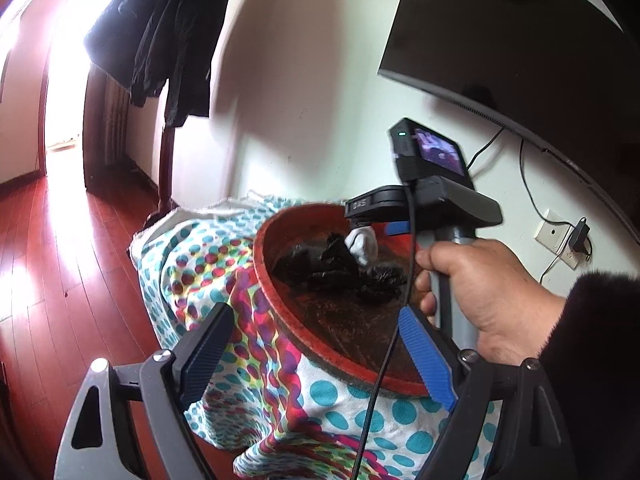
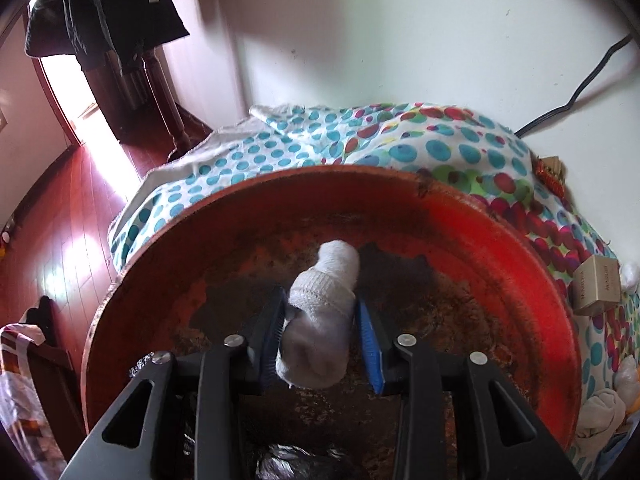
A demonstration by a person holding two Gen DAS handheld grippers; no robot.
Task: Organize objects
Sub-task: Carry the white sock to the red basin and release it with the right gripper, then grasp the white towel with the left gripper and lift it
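Note:
A worn red basin (image 1: 276,304) sits on a dotted cloth (image 1: 192,256). Black crumpled items (image 1: 336,268) lie inside it. My right gripper (image 2: 320,312) is shut on a white rolled sock (image 2: 320,320) and holds it over the basin (image 2: 500,256). In the left wrist view the sock (image 1: 362,244) hangs from the right gripper (image 1: 370,226) above the black items. My left gripper (image 1: 316,328) is open and empty, near the basin's front rim.
A dark monitor (image 1: 520,32) hangs on the wall at right, with cables and a wall socket (image 1: 560,240) below. Dark clothes (image 1: 160,32) hang at left. A small box (image 2: 596,288) and white socks (image 2: 600,404) lie on the cloth right of the basin.

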